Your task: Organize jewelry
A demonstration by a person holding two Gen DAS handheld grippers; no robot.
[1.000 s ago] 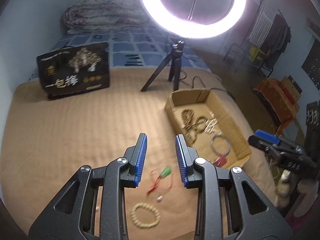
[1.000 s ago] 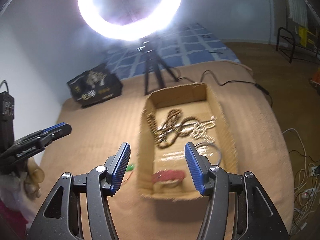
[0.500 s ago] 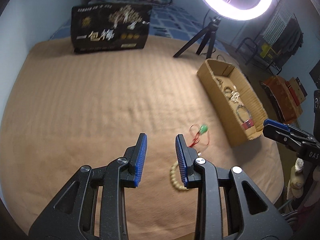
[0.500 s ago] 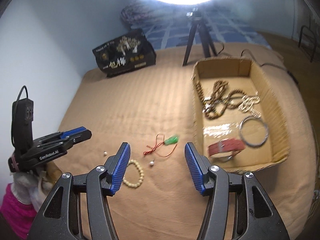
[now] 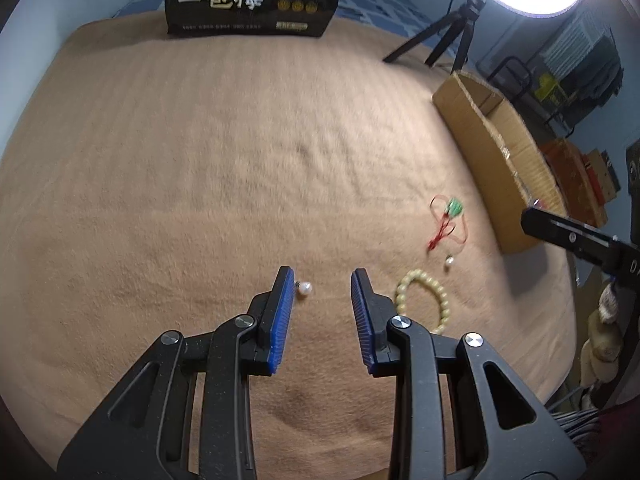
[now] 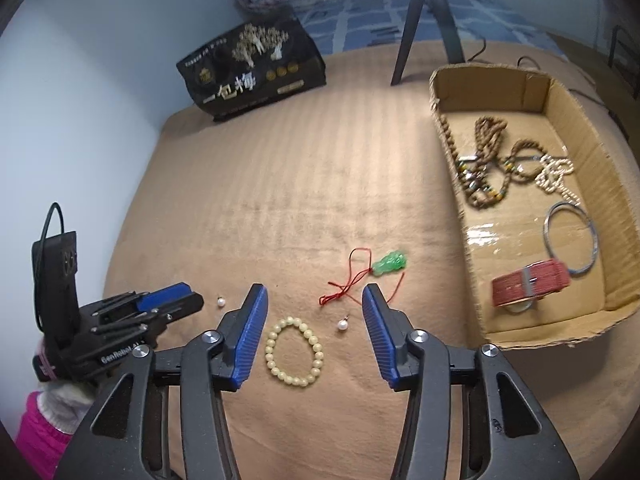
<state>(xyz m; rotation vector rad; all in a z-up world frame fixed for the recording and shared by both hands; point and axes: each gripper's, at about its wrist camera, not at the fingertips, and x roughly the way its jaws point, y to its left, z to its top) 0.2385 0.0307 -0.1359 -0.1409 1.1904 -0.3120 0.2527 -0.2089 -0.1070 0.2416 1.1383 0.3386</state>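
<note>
A cream bead bracelet (image 6: 294, 352) (image 5: 426, 300), a green pendant on red cord (image 6: 390, 263) (image 5: 454, 208) and two pearl earrings (image 6: 342, 325) (image 6: 220, 302) lie on the tan blanket. My left gripper (image 5: 323, 274) is open, low over the blanket, with one pearl earring (image 5: 305, 289) between its fingertips near the left one. My right gripper (image 6: 314, 292) is open and empty above the bracelet. The cardboard box (image 6: 592, 312) at right holds bead necklaces, a silver bangle (image 6: 572, 236) and a red band (image 6: 530, 283).
A black printed bag (image 6: 252, 68) stands at the back of the blanket. A ring light's tripod (image 6: 426, 20) stands behind the box (image 5: 504, 152). The left gripper shows at the left in the right wrist view (image 6: 160, 308).
Both grippers have swung left and down from the box toward the loose jewelry. The left gripper now has a pearl earring between its fingertips; the right one is over the bracelet.
</note>
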